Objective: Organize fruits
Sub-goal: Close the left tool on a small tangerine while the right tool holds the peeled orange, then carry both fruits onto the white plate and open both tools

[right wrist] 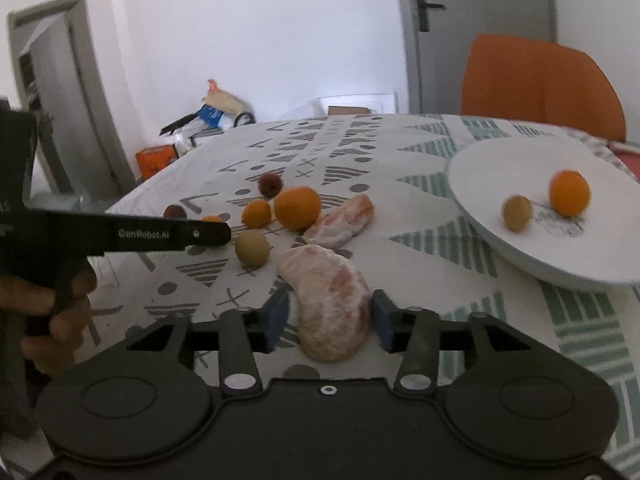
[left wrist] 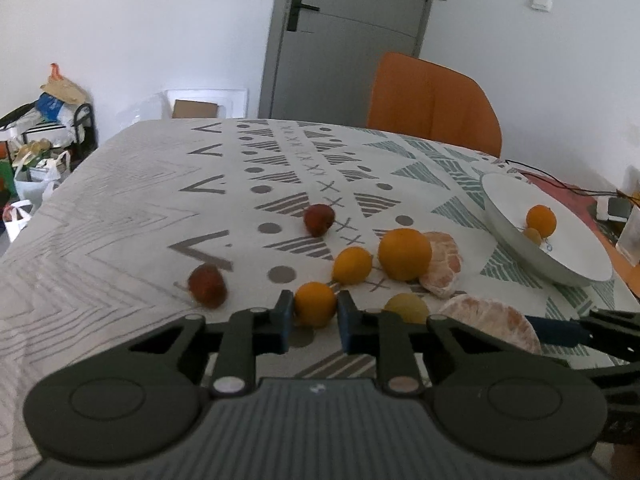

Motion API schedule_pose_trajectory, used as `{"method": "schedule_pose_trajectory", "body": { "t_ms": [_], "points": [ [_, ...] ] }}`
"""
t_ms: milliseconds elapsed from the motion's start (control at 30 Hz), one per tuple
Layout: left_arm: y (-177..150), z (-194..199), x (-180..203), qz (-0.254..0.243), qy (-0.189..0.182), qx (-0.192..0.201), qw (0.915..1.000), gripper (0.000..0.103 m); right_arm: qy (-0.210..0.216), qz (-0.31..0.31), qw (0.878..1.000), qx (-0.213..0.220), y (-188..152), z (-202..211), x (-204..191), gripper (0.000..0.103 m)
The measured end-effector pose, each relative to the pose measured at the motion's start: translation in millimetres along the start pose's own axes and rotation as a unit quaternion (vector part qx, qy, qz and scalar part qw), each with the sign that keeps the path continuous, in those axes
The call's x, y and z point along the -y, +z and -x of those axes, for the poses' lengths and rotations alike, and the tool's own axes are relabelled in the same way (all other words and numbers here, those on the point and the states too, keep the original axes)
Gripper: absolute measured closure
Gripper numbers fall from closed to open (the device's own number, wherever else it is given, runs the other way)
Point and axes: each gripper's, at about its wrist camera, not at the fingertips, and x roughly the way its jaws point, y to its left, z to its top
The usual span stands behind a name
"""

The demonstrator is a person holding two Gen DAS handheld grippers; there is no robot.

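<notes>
On the patterned tablecloth (left wrist: 132, 208), left gripper (left wrist: 314, 307) pinches a small orange (left wrist: 315, 303), right gripper (right wrist: 331, 312) gapes around a peeled segment (right wrist: 326, 304); round fruit may squirt free.

Table (left wrist: 120, 208) covered by a white cloth with grey and green geometric print. Lying directly on it: two dark red fruits (left wrist: 319, 219), well apart; large orange (left wrist: 405, 254); two small oranges (left wrist: 352, 265), one nearer the camera; a yellowish-green fruit (right wrist: 251, 247); two peeled citrus pieces (right wrist: 328, 300), one touching the large orange. White plate (right wrist: 480, 152) at the right side, tilted, holding two small fruits.
</notes>
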Motion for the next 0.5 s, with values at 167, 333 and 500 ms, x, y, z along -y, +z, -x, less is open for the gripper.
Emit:
{"method": "schedule_pose_trajectory", "body": {
  "t_ms": [167, 333, 500],
  "points": [
    [-6, 13, -10, 0.012, 0.007, 0.000, 0.9999, 0.081, -0.008, 0.031, 0.999, -0.005, 6, -11, -10, 0.042],
    [-9, 26, -19, 0.023, 0.017, 0.007, 0.9996, 0.081, -0.011, 0.057, 0.998, -0.009, 10, -19, -16, 0.042],
    [-13, 32, -24, 0.031, 0.023, 0.007, 0.9992, 0.081, -0.010, 0.069, 0.997, -0.012, 12, -20, -16, 0.044]
  ]
}}
